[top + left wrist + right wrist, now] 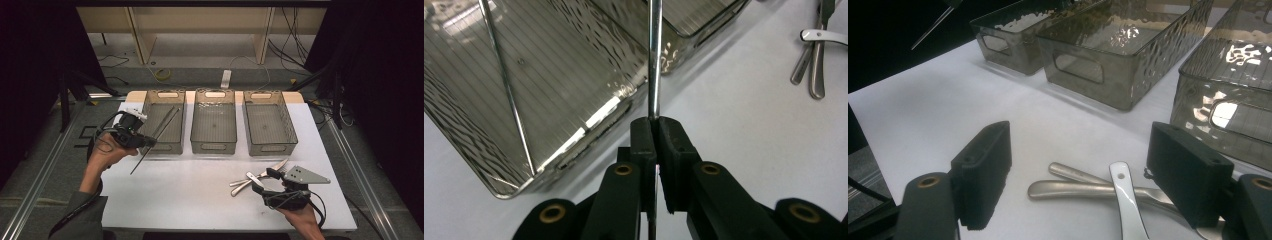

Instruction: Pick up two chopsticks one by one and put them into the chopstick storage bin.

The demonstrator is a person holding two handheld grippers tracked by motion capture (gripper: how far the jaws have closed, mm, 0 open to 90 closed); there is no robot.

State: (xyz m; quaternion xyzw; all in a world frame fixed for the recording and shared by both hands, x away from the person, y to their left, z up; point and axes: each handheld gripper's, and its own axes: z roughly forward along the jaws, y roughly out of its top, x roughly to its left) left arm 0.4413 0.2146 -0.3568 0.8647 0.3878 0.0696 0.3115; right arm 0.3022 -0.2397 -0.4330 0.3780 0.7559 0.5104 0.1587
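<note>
— Between the fingers (pixel 644 145) of the left gripper (pixel 131 131), what is sitting?

— A thin metal rod (pixel 654 60) is sitting there. The two black fingers are pressing together on it, and it is running straight on past their tips, over the front corner of the left bin (pixel 163 120). In the high view its lower end is pointing down behind the fingers toward the white tabletop (pixel 190 195).

— Is anything lying ahead of those fingers?

— A second rod (pixel 506 85) is lying inside that smoky, see-through bin, off to one side of the held one and slanting across the ribbed floor.

— And the right gripper (pixel 267 184)?

— Its fingers (pixel 983 170) are standing wide apart, gripping nothing. Between them, flat on the tabletop, a small heap of cutlery (pixel 1098 190) is lying with its handles crossed; one bright handle with a hole near its end is lying on top of two duller ones. One finger is reaching just over the pile on its far side.

— What is standing beyond those open fingers?

— Three bins are standing in a row. The middle bin (pixel 214 120) and the right bin (pixel 269 122) are looking empty, as far as the high view is showing. Both are standing well apart from the cutlery.

— Who is holding the grippers?

— A person is holding one in each hand, forearms coming in from the near edge of the tabletop.
</note>
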